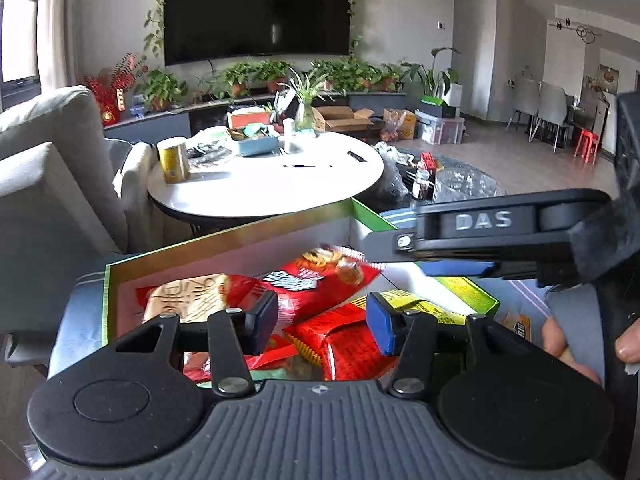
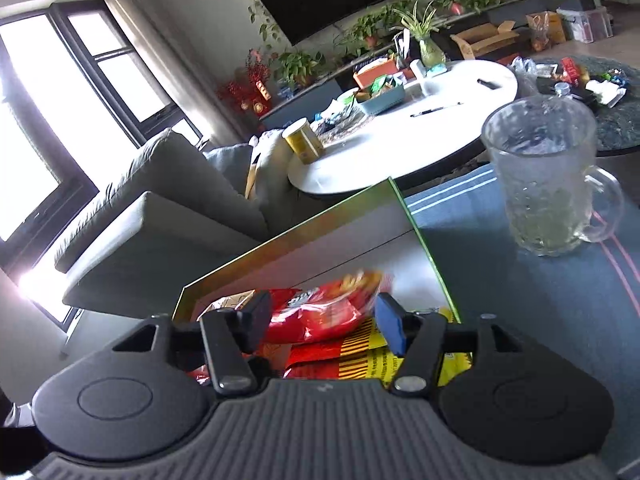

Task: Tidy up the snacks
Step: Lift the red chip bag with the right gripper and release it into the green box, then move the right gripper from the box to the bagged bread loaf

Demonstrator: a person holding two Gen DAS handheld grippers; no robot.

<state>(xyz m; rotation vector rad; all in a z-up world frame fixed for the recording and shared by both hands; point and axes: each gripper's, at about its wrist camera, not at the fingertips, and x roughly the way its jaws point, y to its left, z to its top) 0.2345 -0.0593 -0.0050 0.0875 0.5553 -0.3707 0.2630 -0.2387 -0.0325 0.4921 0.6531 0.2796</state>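
Snack packets in red foil [image 1: 340,344] lie piled inside the green-rimmed open cardboard box [image 1: 248,236], gathered there to keep them together. Above them the left gripper [image 1: 322,324] and the right gripper [image 2: 322,326] hover, jaws spread, holding nothing. Beyond stands a clear glass mug [image 2: 548,176] on blue cloth.

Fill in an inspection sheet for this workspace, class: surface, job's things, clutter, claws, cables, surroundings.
Surface: blue striped cloth.
Job's things: red snack packets and a yellow packet lie inside the green-edged box.
Clutter: glass mug stands right of the box.
Claws: left claw open over the packets; right claw open above the box.
Cables: nothing seen.
Surroundings: white round table, sofa, television, potted plants.
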